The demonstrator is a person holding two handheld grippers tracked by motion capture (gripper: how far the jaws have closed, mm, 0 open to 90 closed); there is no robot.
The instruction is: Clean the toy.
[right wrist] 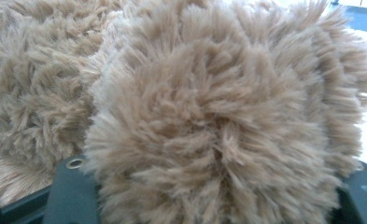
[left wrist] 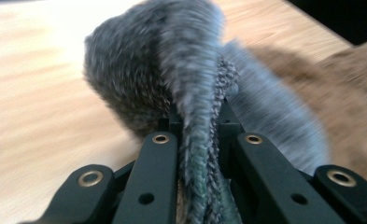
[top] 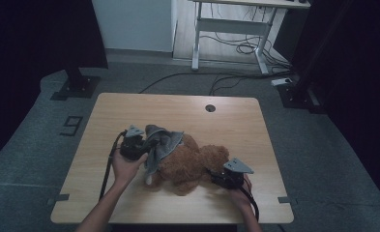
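Observation:
A brown plush teddy bear (top: 195,162) lies on the wooden table (top: 178,108), partly covered by a grey knitted garment (top: 161,142). My left gripper (top: 141,144) is at the bear's left side, shut on a fold of that grey garment (left wrist: 195,107), which is pinched between the black jaws and lifted off the table. My right gripper (top: 216,175) is at the bear's right end, its jaws closed around a thick tuft of the bear's brown fur (right wrist: 218,126), which hides the fingertips.
The table has a round cable hole (top: 210,108) near its far edge. Beyond the table stand a white desk frame (top: 231,29) with cables on the floor and dark stands (top: 76,79) at both sides.

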